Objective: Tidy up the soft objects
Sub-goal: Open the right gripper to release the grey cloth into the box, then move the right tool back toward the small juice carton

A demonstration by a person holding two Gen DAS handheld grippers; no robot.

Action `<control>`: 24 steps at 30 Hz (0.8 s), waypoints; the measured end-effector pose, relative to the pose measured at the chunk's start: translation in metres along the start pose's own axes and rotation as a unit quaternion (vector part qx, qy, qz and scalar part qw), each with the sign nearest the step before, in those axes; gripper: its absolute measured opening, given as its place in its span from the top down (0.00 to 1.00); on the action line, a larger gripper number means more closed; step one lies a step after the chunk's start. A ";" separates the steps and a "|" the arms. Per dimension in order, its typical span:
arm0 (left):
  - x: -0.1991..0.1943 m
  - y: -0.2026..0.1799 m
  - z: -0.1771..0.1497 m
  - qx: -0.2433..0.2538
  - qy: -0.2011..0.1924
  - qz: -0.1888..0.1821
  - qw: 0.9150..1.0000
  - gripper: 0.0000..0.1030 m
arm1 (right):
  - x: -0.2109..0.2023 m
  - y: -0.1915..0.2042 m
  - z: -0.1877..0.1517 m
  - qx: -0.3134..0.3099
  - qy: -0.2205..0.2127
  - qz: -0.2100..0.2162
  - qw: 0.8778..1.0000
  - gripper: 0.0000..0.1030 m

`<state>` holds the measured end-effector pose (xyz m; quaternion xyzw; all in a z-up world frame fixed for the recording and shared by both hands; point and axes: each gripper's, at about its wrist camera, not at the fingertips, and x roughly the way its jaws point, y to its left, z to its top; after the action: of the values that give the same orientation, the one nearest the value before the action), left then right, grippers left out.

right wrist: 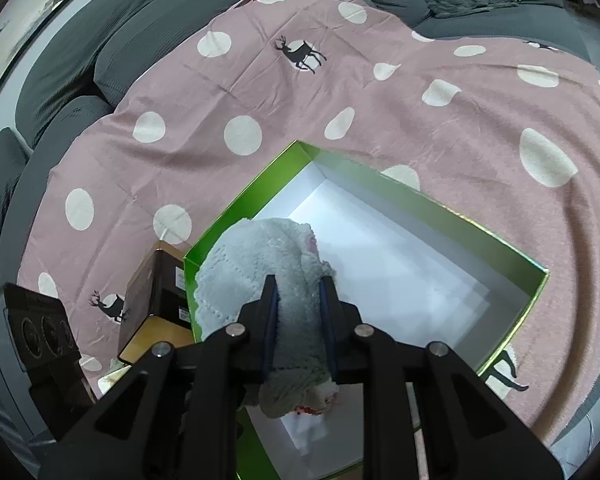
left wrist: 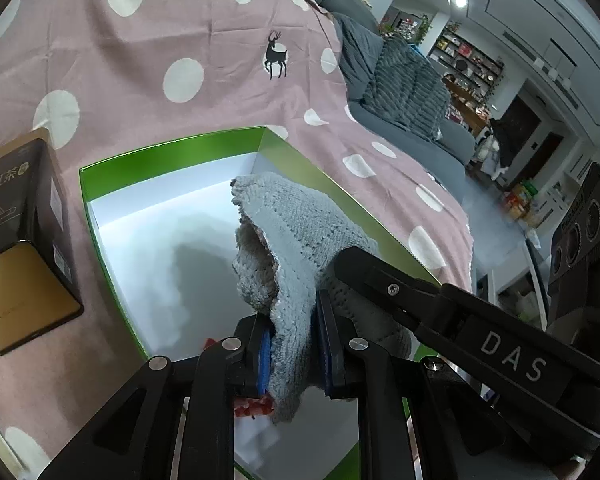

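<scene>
While the green box [left wrist: 172, 152] lies open at centre frame on the pink dotted blanket [left wrist: 160, 40], a grey knitted cloth [left wrist: 292, 248] is clamped above it by both the left hand-held gripper [left wrist: 290, 354] and the right hand-held gripper [right wrist: 300, 328].

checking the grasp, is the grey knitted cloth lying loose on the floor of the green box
No, the grey knitted cloth hangs pinched in the left claw above the green box.

Left tool [left wrist: 290, 354] clamped on grey knitted cloth [left wrist: 288, 240], over green box [left wrist: 172, 152], right tool [left wrist: 364, 272] pinching the cloth too
</scene>
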<state>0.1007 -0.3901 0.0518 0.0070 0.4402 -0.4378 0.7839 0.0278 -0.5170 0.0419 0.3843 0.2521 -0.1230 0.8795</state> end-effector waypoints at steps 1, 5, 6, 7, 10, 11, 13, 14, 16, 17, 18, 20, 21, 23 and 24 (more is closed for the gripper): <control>-0.001 0.000 0.000 0.001 0.003 0.000 1.000 0.84 | 0.000 0.000 0.000 0.000 -0.001 -0.001 1.000 0.81; -0.004 -0.003 0.000 0.009 0.010 0.003 1.000 0.74 | -0.002 -0.003 0.000 0.003 -0.007 -0.013 1.000 0.80; -0.003 -0.004 0.001 0.011 0.011 0.005 1.000 0.66 | -0.003 -0.003 0.000 0.002 -0.012 -0.019 1.000 0.78; -0.006 -0.004 0.000 0.012 0.010 0.005 1.000 0.61 | -0.005 -0.003 0.001 0.001 -0.019 -0.028 0.999 0.78; -0.016 -0.003 -0.001 0.014 0.002 0.001 1.000 0.36 | -0.011 -0.004 0.001 0.001 -0.032 -0.038 0.999 0.71; -0.019 -0.002 -0.001 0.014 0.000 0.003 1.000 0.31 | -0.014 -0.005 0.001 0.005 -0.034 -0.032 0.999 0.66; -0.030 0.002 -0.001 0.008 -0.002 0.013 1.000 0.29 | -0.020 -0.003 0.000 0.004 -0.041 -0.029 0.999 0.36; -0.033 0.003 -0.001 0.006 -0.004 0.014 1.000 0.29 | -0.023 -0.001 -0.001 0.001 -0.045 -0.030 0.999 0.33; -0.049 0.008 -0.002 -0.002 -0.014 0.018 1.000 0.27 | -0.031 0.002 -0.003 -0.005 -0.053 -0.033 0.998 0.29; -0.056 0.012 -0.003 -0.006 -0.018 0.023 1.000 0.24 | -0.035 0.004 -0.005 -0.006 -0.055 -0.033 0.998 0.27; -0.063 0.015 -0.005 -0.010 -0.022 0.028 0.999 0.24 | -0.041 0.006 -0.007 -0.008 -0.058 -0.031 0.998 0.21; -0.080 0.024 -0.008 -0.019 -0.032 0.039 0.999 0.24 | -0.050 0.012 -0.011 -0.017 -0.062 -0.027 0.998 0.15; -0.088 0.029 -0.011 -0.025 -0.036 0.046 0.998 0.24 | -0.054 0.015 -0.013 -0.023 -0.063 -0.027 0.997 0.11; -0.108 0.042 -0.019 -0.043 -0.050 0.065 0.996 0.24 | -0.062 0.023 -0.018 -0.036 -0.061 -0.032 0.997 0.09; -0.117 0.048 -0.023 -0.052 -0.056 0.074 0.994 0.24 | -0.065 0.027 -0.022 -0.043 -0.059 -0.033 0.997 0.08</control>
<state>0.0916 -0.2716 0.1011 -0.0256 0.4164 -0.3553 0.8365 -0.0238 -0.4814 0.0813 0.3300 0.2173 -0.1639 0.9039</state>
